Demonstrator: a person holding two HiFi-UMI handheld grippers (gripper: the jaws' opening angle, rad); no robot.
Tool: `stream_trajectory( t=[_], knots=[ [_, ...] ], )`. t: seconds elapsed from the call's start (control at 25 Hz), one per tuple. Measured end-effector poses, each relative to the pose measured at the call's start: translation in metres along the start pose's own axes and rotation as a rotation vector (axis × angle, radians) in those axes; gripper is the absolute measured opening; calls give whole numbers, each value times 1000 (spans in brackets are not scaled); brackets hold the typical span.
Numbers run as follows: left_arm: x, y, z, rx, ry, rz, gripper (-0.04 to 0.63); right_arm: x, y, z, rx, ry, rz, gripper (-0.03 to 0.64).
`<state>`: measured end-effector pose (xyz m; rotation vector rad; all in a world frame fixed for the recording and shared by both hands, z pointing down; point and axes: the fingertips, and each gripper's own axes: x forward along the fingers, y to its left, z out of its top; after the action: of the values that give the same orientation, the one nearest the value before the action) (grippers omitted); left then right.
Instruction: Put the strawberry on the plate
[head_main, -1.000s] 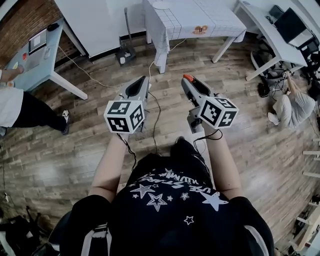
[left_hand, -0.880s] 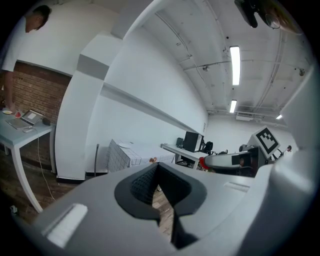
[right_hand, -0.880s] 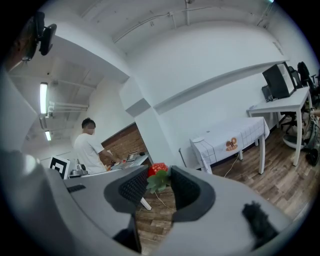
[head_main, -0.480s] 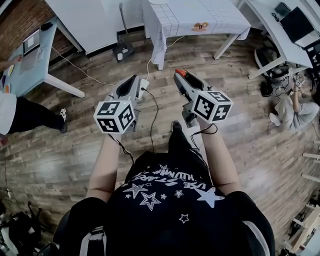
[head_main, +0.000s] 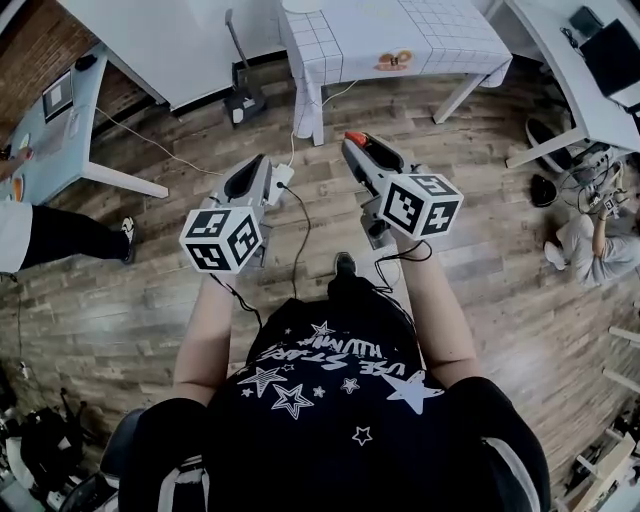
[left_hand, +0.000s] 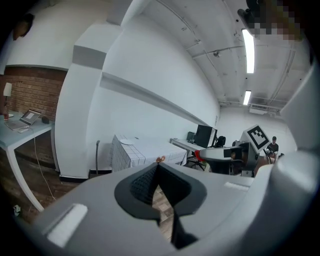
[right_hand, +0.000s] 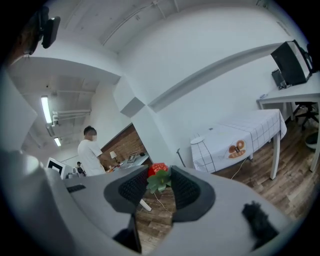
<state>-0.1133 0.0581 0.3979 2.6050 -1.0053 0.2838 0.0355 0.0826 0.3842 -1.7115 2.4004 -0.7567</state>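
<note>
The right gripper (right_hand: 160, 175) was shut tight on the strawberry (right_hand: 158, 169). The red berry stuck out past the jaw tips. Its green leaves sat just under it, between the two dark pads (right_hand: 183, 190). The left gripper (left_hand: 158, 168) had its jaws closed, tips touching, with nothing in it.

Both grippers were held up over the wood floor (head_main: 480, 290). They were side by side but apart, in front of a black shirt (head_main: 340, 420) (it had white stars on it).

The plate (head_main: 303, 5) was white. It sat at the far end of the surface (head_main: 440, 35), which had a white cloth with thin squares on it. An orange picture (head_main: 393, 62) showed on the near side of the cloth. The strawberry was up in the air, well apart from the plate and not over the surface.

A person (head_main: 40, 225) in a white top and dark pants stood at the left, near a pale desk (head_main: 70, 120). A laptop (head_main: 57, 96) lay on that desk. Another person (head_main: 600, 245) sat low on the floor at the right.
</note>
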Motion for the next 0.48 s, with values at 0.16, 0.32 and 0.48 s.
stream_trajectory(
  t=[0.16, 0.32, 0.48],
  knots=[
    [34, -16, 5, -11, 5, 24, 8, 3, -41, 16, 12, 16, 23, 149],
    [59, -26, 6, -111, 15, 34, 8, 4, -72, 29, 19, 26, 32, 149],
    [73, -26, 10, -90, 20, 47, 8, 6, -91, 32, 39, 23, 28, 149]
  ],
)
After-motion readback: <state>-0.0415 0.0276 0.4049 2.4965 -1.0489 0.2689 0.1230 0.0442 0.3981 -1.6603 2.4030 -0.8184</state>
